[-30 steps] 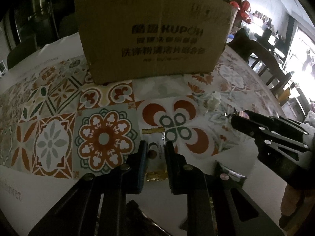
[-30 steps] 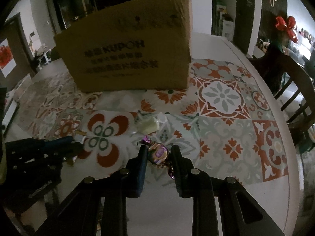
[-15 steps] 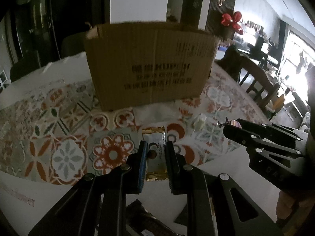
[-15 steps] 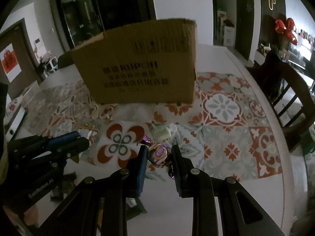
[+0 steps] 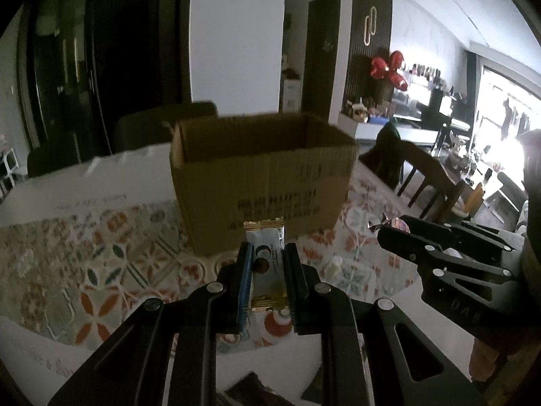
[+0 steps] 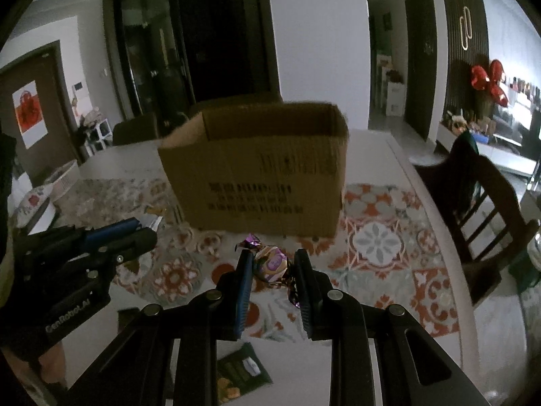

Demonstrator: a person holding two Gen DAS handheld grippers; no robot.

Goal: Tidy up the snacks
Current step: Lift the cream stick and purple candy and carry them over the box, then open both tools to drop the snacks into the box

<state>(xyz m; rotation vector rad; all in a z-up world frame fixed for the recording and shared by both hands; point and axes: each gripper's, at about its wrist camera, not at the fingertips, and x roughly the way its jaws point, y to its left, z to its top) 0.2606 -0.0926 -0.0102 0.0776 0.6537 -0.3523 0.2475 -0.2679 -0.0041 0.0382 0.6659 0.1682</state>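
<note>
- The left gripper [image 5: 267,272] is clenched on a white snack packet [image 5: 265,264] with gold crimped ends, its pads pressing the packet's two long sides.
- The packet's long axis runs along the fingers, one gold end pointing away toward the cardboard box [image 5: 262,182] and the other back toward the gripper body; its printed face looks up.
- The packet hangs clear of the table [image 5: 101,176], above the patterned mat [image 5: 101,264] and in front of the box's near wall.
- The right gripper [image 6: 273,272] is clamped on a purple-wrapped candy [image 6: 272,264], a roundish sweet with twisted foil ends.
- The candy's twisted ends give its long axis: one tail sticks out up and to the left past the left finger, the other trails down by the right finger, so it lies slanted across the jaws.
- That candy is also held off the table, over the mat and just short of the box's front wall.
- The box stands upright on the mat toward the far edge of the table, its top open and its long printed side facing both cameras.
- In the left view the right gripper [image 5: 394,228] shows at the right with the candy's foil [image 5: 383,224] at its tip; in the right view the left gripper [image 6: 145,228] shows at the left.
- A dark green snack bag [image 6: 241,370] lies flat on the white table near its front edge, below the right gripper.
- A small pale wrapped sweet [image 5: 333,265] rests on the mat to the right of the packet.
</note>
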